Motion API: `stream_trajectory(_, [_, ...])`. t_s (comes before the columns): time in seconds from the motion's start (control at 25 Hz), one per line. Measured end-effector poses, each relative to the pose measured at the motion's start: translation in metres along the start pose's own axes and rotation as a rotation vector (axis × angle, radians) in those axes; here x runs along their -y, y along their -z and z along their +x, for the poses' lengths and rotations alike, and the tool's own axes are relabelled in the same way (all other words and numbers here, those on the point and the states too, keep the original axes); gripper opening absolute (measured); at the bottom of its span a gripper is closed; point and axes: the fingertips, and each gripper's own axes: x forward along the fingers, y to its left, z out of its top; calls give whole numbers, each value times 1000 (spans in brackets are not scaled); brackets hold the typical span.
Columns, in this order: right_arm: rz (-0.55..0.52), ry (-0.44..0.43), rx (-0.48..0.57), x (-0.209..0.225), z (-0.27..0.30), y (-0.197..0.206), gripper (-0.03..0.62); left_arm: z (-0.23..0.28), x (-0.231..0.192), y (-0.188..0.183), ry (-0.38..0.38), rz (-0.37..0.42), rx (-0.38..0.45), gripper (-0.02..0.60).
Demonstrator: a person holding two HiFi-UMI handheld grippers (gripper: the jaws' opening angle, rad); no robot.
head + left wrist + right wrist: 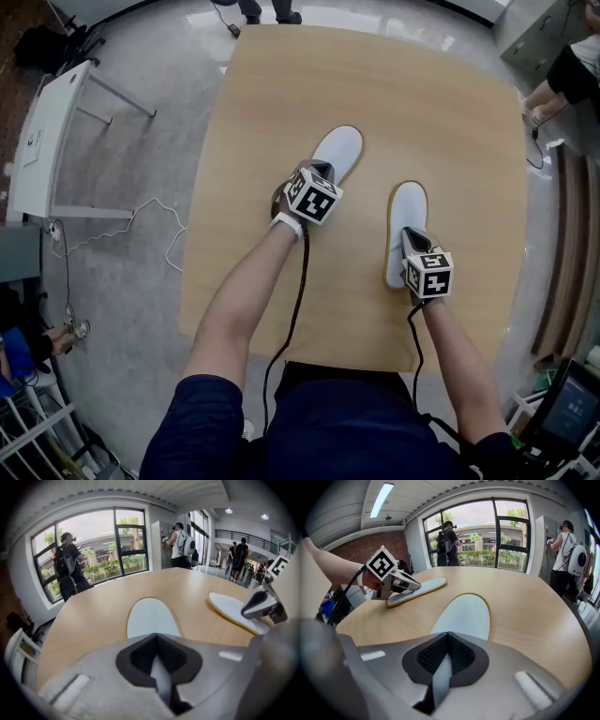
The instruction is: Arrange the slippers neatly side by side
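Two white slippers with tan rims lie on a round-cornered wooden table. The left slipper points away and to the right, slightly lifted at its heel in the right gripper view. My left gripper is shut on its heel; its sole stretches ahead of the jaws. The right slipper points straight away. My right gripper is shut on that heel, its sole lying flat ahead. Each gripper view shows the other slipper off to the side, a hand's width apart.
The table's front edge is close to my body. On the floor at left stand a white desk and loose cables. A person's arm shows at the far right. Several people stand by the windows.
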Motion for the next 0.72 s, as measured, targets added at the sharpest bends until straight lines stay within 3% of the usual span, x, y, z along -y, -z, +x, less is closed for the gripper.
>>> stream_trajectory(0.12, [-9,-18,27,2,5,1,11,3,0,2,-34,-53,42,3])
stream_trajectory(0.36, [-5,-36,31,-7,4,5,11,-6,11,17,-102,-48,55,3])
stream_trajectory(0.72, [-117,40,73,-8,6,0,10,-11,23,22,-188,-48,61,3])
